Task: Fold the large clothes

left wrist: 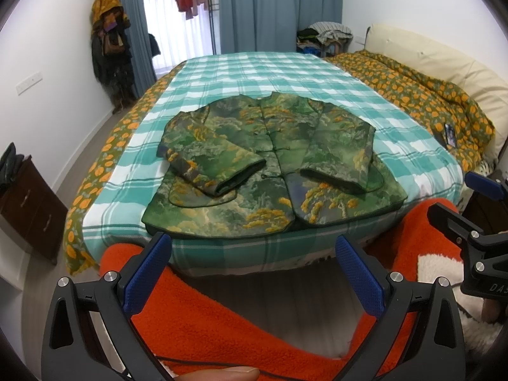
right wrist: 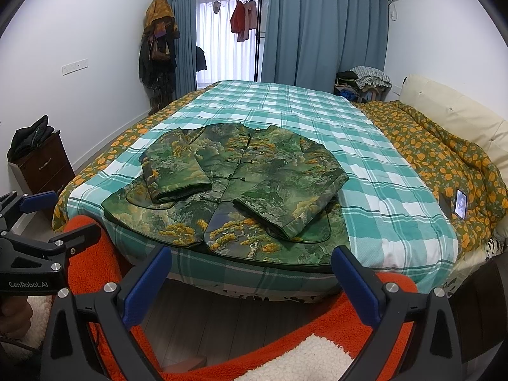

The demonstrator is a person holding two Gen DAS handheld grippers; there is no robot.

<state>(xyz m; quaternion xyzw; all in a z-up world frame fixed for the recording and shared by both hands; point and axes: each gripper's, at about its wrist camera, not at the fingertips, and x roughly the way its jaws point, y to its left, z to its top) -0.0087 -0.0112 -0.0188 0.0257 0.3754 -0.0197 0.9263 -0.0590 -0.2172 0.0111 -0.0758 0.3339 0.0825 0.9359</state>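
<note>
Jacket [left wrist: 273, 165] lies face up on the bed [left wrist: 317, 76], buttoned, collar toward twelve o'clock and hem at the near edge toward six. Both sleeves are already folded in across the front: one cuff [left wrist: 236, 179] rests at about eight o'clock of the button line, the other [left wrist: 333, 181] at about four. The cloth looks thick and padded, so I judge it will resist a sharp crease.

Left tool [left wrist: 254, 273] hovers off the bed's near edge with its fingers spread wide and nothing between them. Right tool [right wrist: 254, 282] hangs beside it in the same way, fingers apart and empty. An orange fleece sleeve [left wrist: 222, 317] of the person shows below both.

The step in hand looks like the lengthwise fold, hem up to collar. To do it well, each tool should bite a hem corner, one at seven o'clock and one at five, taking both layers of the front and back together. Lift them evenly, carry them over the cuffs so the sleeves stay tucked, and lay the hem square on the shoulders. A phone [right wrist: 460, 204] lies at three o'clock on the quilt [right wrist: 444, 158], well apart.
</note>
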